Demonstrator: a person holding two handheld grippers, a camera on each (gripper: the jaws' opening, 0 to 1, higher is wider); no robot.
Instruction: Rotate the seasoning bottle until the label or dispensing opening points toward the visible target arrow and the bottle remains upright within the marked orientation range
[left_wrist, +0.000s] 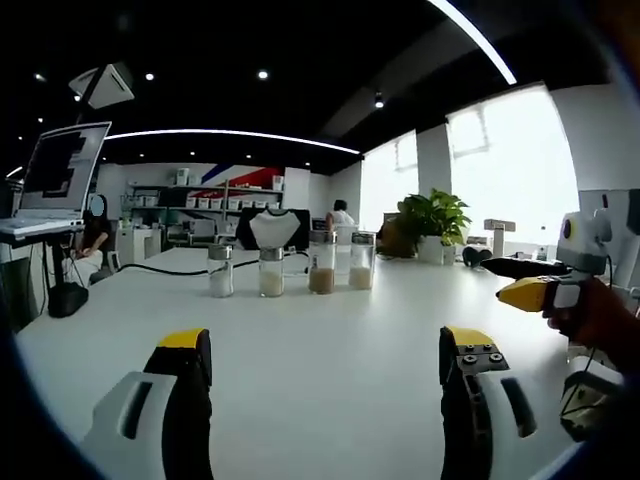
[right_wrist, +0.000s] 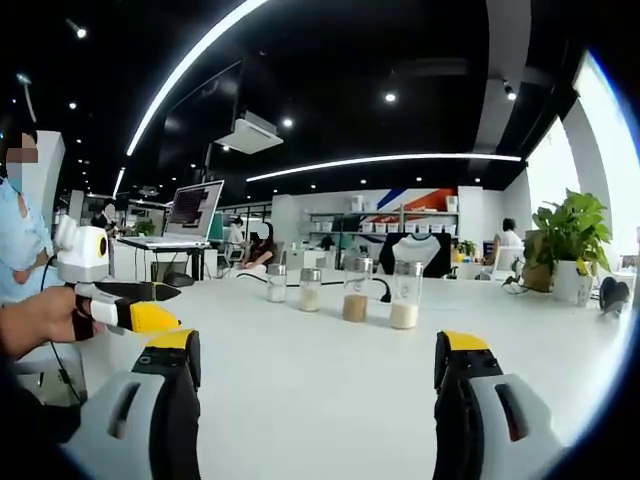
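Look past the white table (left_wrist: 330, 350) and you see an open laptop (left_wrist: 58, 175) raised on a stand at its far edge. A leafy potted plant (left_wrist: 432, 222) in a white pot sits by the bright windows (left_wrist: 505, 160). Shelving (right_wrist: 405, 221) with small white boxes lines the back wall under a red and blue stripe. A projector (right_wrist: 250, 133) hangs from the dark ceiling beside a long strip light (right_wrist: 385, 160). A person (left_wrist: 340, 215) sits far back.
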